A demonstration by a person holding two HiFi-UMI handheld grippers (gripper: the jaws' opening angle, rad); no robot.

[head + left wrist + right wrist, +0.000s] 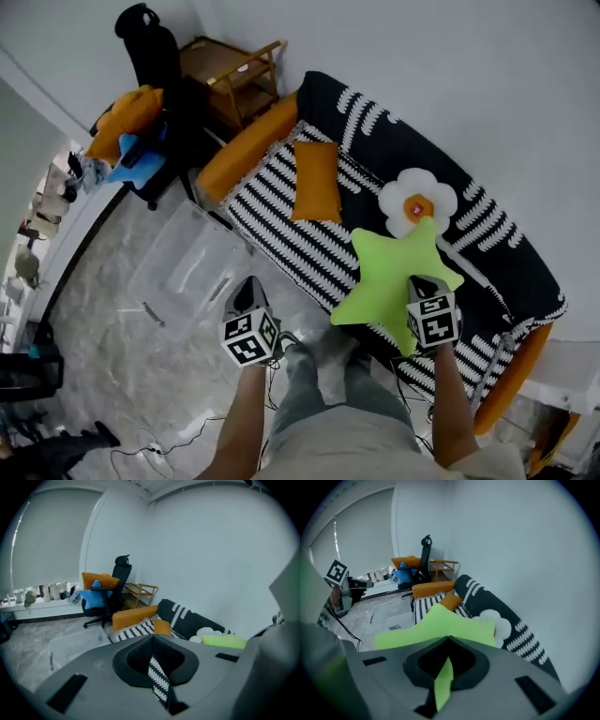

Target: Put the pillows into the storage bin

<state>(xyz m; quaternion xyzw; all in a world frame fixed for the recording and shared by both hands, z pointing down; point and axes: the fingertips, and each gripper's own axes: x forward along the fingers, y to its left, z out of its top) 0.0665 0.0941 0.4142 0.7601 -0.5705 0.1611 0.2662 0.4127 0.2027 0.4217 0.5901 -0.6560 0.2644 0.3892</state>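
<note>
The R gripper (427,317), low right in the head view, is clamped on the green star (398,272). In the right gripper view its jaws meet w/ a strip of green cloth pinched between them, and the rest of the pillow spreads out just past the tips. The green star is held up over the front edge of the sofa (281,220), right of centre in the frame. It's just below a white flower pillow (418,202) that rests by the black sofa back.

The L gripper (248,326) is low in the frame, a bit left of centre, over the grey floor (112,319). Its jaws are closed together & hold nothing. Only the stripy sofa shows thru the thin slit in the left gripper view.

The clear bin (187,267) sits on the floor, left of centre. It's just beside the sofa's front edge and above the L gripper in the frame.

A flat orange pillow (316,180) lies on the stripy seat, above centre, apart from the green star. At upper left a black chair (155,56) carries a fat orange pillow (127,112) and a blue star (141,159). A wooden table (234,70) stands at the top, between chair & sofa
</note>
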